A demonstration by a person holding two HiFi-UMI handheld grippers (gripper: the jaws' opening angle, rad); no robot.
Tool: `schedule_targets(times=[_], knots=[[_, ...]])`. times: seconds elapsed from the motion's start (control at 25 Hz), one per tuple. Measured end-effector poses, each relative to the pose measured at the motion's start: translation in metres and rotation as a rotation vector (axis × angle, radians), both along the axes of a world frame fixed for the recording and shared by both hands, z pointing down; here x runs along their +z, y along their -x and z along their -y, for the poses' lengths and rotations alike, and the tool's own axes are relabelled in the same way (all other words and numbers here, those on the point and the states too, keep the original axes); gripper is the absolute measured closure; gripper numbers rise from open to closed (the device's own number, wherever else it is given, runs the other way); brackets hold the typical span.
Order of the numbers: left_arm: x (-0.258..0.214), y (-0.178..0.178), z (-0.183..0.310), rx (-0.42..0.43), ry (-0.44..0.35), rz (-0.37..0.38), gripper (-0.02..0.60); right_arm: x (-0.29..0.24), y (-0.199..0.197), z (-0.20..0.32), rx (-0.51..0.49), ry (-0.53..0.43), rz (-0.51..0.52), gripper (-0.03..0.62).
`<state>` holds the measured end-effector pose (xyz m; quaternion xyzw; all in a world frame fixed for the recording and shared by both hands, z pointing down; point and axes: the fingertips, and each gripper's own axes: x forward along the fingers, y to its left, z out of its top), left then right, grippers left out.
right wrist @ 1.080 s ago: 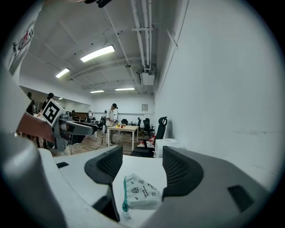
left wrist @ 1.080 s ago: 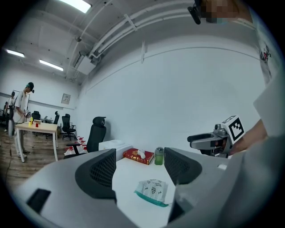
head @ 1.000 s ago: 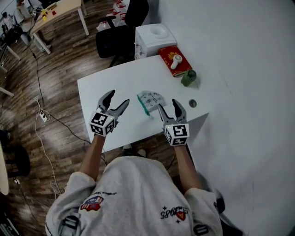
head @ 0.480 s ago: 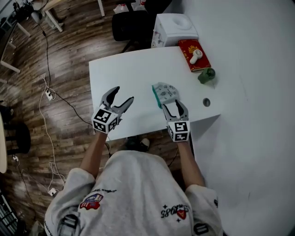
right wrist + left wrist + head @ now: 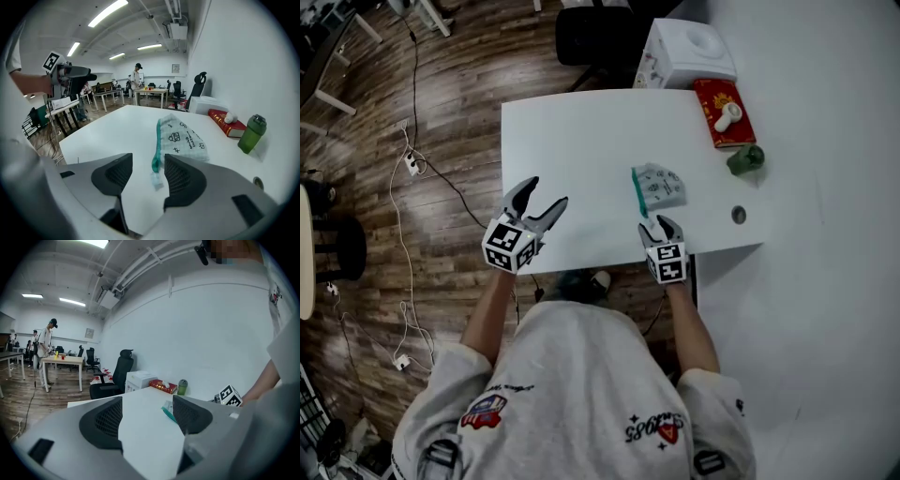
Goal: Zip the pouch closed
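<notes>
A pale printed pouch [image 5: 662, 186] lies on the white table [image 5: 572, 150], its teal zipper [image 5: 636, 191] along the left edge. In the right gripper view the pouch [image 5: 185, 136] is just ahead, and the zipper [image 5: 157, 143] ends in a small white pull tab [image 5: 156, 180]. My right gripper [image 5: 659, 225] sits at the pouch's near end. Its jaws [image 5: 147, 168] are closing with the tab between them, not pressing on it. My left gripper [image 5: 544, 195] hovers open and holding nothing over the table's left front; its view [image 5: 145, 416] shows the pouch [image 5: 168, 408] to the right.
A red book [image 5: 724, 112] with a small white object on it, a green bottle [image 5: 745, 159] and a white box [image 5: 689, 54] stand at the table's far right. A round cable hole [image 5: 738, 215] is near the right edge. A black chair [image 5: 591, 28] stands behind the table.
My right gripper has come down to the table at the pouch's near end and its jaws have narrowed. The left gripper has sunk a little, still open.
</notes>
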<state>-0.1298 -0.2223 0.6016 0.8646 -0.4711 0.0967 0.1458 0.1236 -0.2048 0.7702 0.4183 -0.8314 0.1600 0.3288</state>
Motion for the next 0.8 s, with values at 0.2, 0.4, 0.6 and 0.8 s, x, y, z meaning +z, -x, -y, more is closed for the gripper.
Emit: schedule_targets(times=[0.2, 0.4, 0.6, 0.8], knots=[[0.006, 0.024, -0.007, -0.054, 0.019, 0.016, 0.259, 0.024, 0.000, 0.000, -0.053, 0.067, -0.059, 0.381], [0.012, 0.044, -0.013, -0.107, 0.032, 0.032, 0.259, 0.054, -0.004, 0.001, -0.120, 0.145, -0.121, 0.382], [0.014, 0.060, -0.020, -0.148, 0.039, 0.041, 0.259, 0.073, -0.004, 0.000, -0.152, 0.200, -0.165, 0.391], [0.015, 0.069, -0.025, -0.178, 0.044, 0.045, 0.259, 0.080, -0.009, -0.003, -0.156, 0.262, -0.168, 0.438]])
